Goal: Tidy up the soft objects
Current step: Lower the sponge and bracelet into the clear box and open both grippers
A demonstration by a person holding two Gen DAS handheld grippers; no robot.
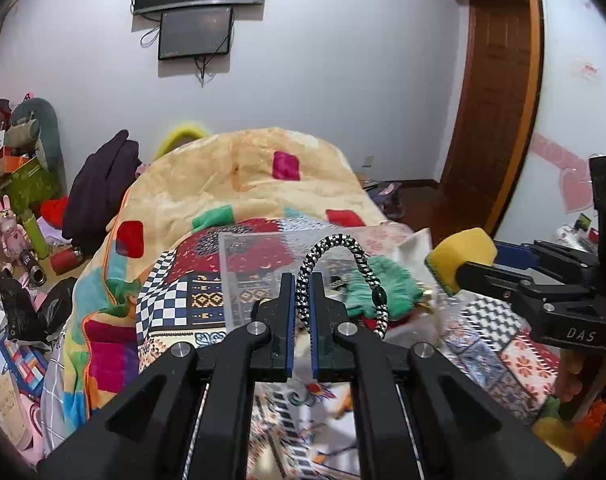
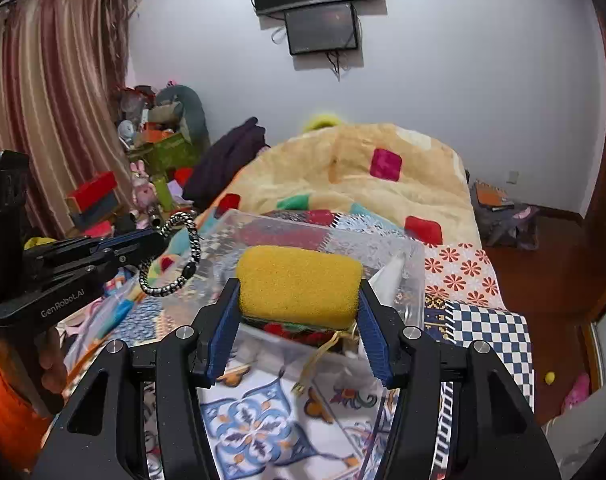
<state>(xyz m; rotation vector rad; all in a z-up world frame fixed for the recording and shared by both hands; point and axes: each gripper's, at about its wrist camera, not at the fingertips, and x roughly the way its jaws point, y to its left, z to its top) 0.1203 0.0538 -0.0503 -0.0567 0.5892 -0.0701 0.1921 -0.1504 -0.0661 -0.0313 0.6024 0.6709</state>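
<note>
My left gripper (image 1: pixel 301 280) is shut on a black-and-white braided loop (image 1: pixel 343 256), held above a clear plastic bin (image 1: pixel 239 248) on the bed. The loop also shows in the right wrist view (image 2: pixel 183 256), in the left gripper (image 2: pixel 159 240). My right gripper (image 2: pixel 299 292) is shut on a yellow sponge (image 2: pixel 299 280) and holds it over the bin (image 2: pixel 415 276). In the left wrist view the sponge (image 1: pixel 461 256) hangs at the right, in the right gripper (image 1: pixel 455 272). A green fuzzy item (image 1: pixel 379 288) and a red item (image 2: pixel 287 330) lie in the bin.
The bed is covered with a patchwork sheet (image 2: pixel 487 320) and a cream blanket (image 1: pixel 239 176) heaped behind the bin. Cluttered toys and boxes (image 1: pixel 19 184) stand at the left. A wooden door (image 1: pixel 491 120) is at the right. A screen (image 2: pixel 323 28) hangs on the wall.
</note>
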